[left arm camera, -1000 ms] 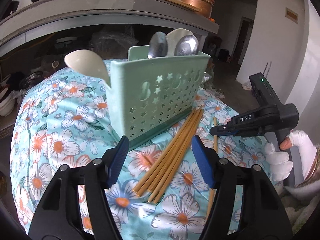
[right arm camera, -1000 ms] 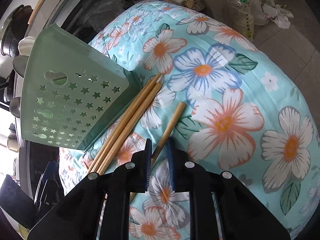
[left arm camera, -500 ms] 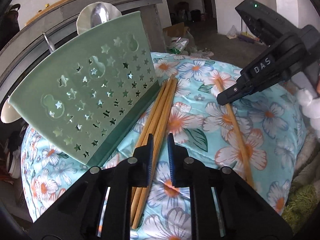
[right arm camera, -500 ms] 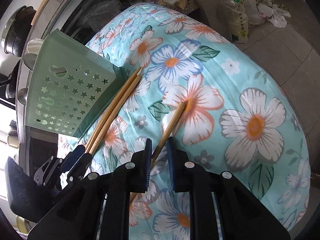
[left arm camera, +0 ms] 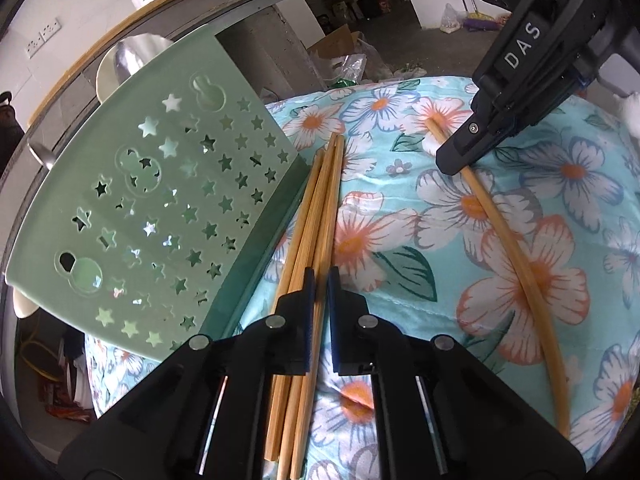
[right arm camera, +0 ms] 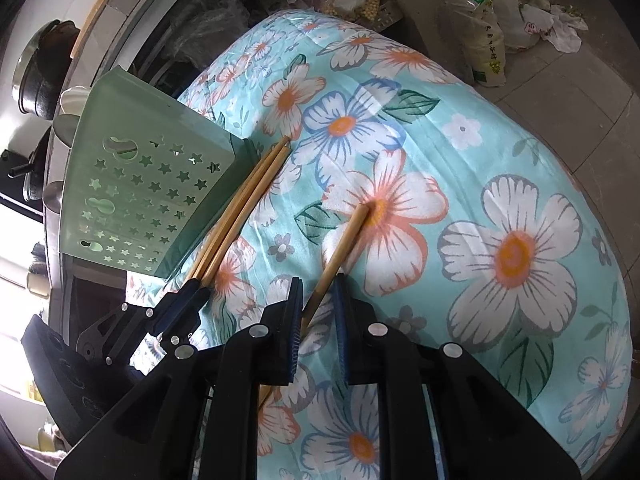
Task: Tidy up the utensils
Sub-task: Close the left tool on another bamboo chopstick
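1. A floral cloth (left arm camera: 460, 208), turquoise with large white, orange and blue flowers, covers a rounded, cushioned surface; everything below is placed relative to it
2. A mint-green utensil holder (left arm camera: 160, 216) with star-shaped cut-outs stands on the cloth's far-left part, its pierced wall facing both cameras; in the right wrist view the holder (right arm camera: 140, 192) sits at the cloth's left edge
3. Spoons (left arm camera: 128, 58) rise from the top of the holder, a shiny metal bowl in front of a pale one; the handles are hidden inside
4. A bundle of bamboo chopsticks (left arm camera: 320, 216) lies on the cloth just beside the holder's base, running along it and towards the left camera; in the right wrist view the bundle (right arm camera: 244, 208) touches the holder's lower edge
5. The left gripper (left arm camera: 318, 280) sits low over the near end of that bundle, jaws drawn narrow with one chopstick between the blue pads; whether the pads press on it cannot be told. It shows in the right wrist view (right arm camera: 196, 292) at the cloth's left side
6. A single chopstick (left arm camera: 512, 248) lies on the cloth apart from the bundle, to its right
7. The right gripper (right arm camera: 316, 296) has its jaws narrow around this single chopstick (right arm camera: 344, 240), pads close on either side; a firm grip cannot be confirmed. From the left camera, the right gripper (left arm camera: 460, 160) is over the stick's far part
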